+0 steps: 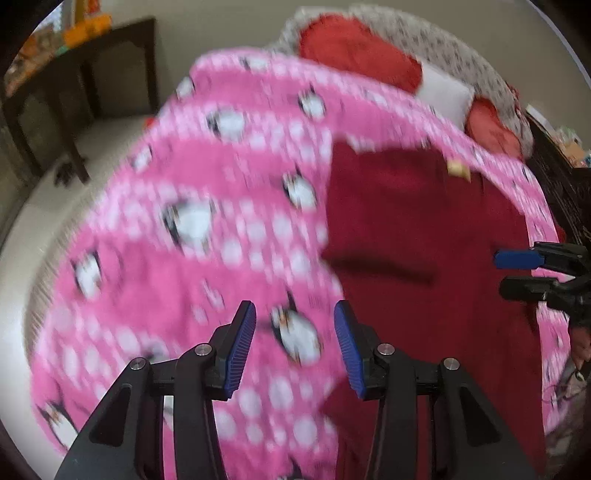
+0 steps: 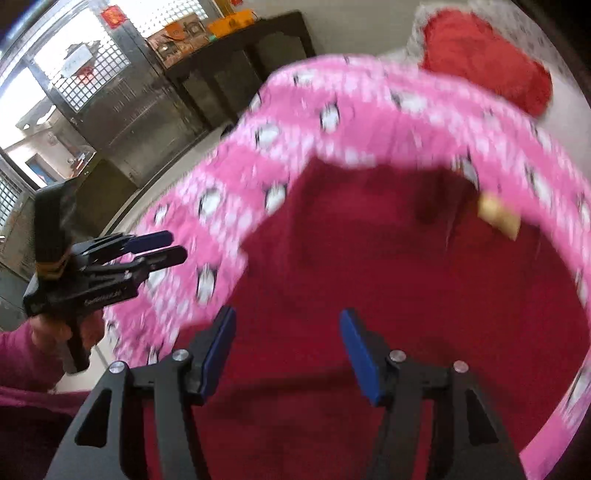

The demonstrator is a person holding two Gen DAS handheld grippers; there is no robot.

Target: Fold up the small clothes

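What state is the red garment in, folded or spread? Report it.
Spread: the red garment lies flat and wide on the pink blanket, with no folded layers visible.

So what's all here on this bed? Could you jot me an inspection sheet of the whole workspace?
Surface: pink penguin blanket covering a bed; images are motion-blurred.
Job's things: dark red garment lying spread on the blanket, with a tan tag near its far edge.
Clutter: red cushions and a white pillow at the far end of the bed.
Grippers: left gripper open, holding nothing, over the garment's left edge; right gripper open, holding nothing, over the garment.
Cables: nothing seen.
Surroundings: dark wooden table with orange boxes against the wall; metal grille door beyond.
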